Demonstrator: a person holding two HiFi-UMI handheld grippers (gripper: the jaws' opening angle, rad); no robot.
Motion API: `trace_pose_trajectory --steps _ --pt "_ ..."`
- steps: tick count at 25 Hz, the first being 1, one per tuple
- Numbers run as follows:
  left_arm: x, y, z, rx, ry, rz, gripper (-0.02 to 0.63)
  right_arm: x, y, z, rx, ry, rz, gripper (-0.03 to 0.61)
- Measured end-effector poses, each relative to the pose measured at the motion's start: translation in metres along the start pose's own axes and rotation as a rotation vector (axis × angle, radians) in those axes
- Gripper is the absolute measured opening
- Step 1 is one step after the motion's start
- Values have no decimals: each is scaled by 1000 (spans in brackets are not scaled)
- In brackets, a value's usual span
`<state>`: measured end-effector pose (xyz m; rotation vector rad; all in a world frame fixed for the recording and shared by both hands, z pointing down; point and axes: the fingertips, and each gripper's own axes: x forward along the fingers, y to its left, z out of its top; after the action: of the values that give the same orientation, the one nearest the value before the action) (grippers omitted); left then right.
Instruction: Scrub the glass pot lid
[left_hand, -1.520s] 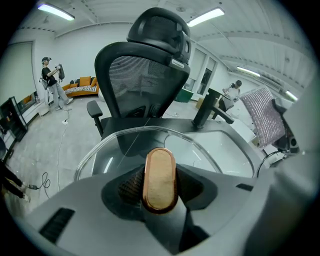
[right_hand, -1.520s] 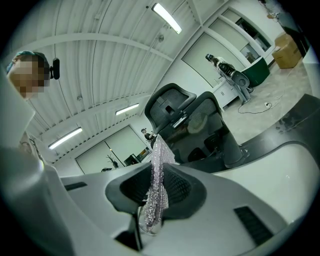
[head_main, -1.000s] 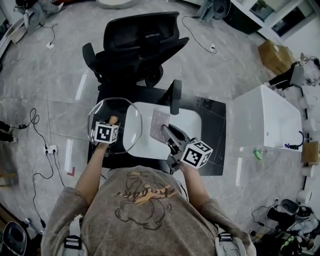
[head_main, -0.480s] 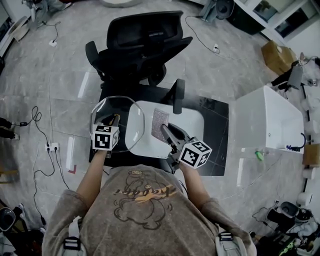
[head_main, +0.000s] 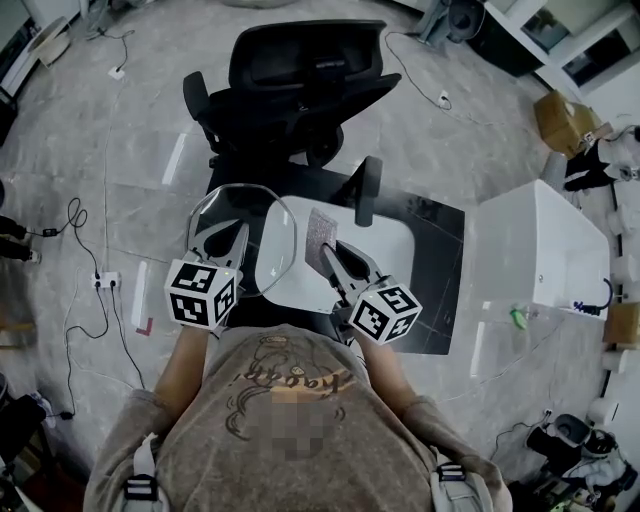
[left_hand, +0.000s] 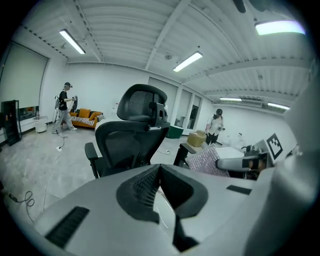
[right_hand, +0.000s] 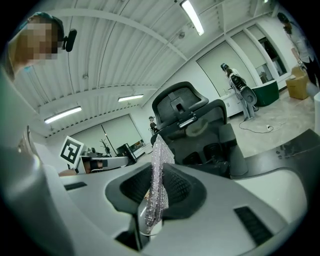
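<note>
The glass pot lid (head_main: 262, 232) is a clear round disc with a metal rim, held tilted on edge over the left end of the white table (head_main: 385, 240). My left gripper (head_main: 228, 240) is behind it and shows through the glass. In the left gripper view its jaws (left_hand: 160, 167) are shut, with a thin clear edge of the lid (left_hand: 164, 202) running between them. My right gripper (head_main: 336, 254) is just right of the lid, shut on a silvery mesh scrub cloth (head_main: 321, 240). In the right gripper view the cloth (right_hand: 159, 180) stands upright between the pads.
A black office chair (head_main: 300, 90) stands just beyond the table. A black floor mat (head_main: 440, 270) lies under it. A white cabinet (head_main: 545, 250) is to the right. Cables and a power strip (head_main: 100, 282) lie on the floor at left. People stand far off in the room.
My left gripper has drawn back toward the body and its jaws have closed. The lid has tipped more upright. The right gripper with the cloth has hardly moved.
</note>
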<state>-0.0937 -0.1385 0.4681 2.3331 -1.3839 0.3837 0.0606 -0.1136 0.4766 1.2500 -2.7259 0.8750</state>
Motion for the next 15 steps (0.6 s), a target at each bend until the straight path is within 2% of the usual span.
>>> trace_pose_trajectory --steps 15 --pt "5 -4 -9 -30 7 -33 17 3 -5 -1 -59 6 -68 80"
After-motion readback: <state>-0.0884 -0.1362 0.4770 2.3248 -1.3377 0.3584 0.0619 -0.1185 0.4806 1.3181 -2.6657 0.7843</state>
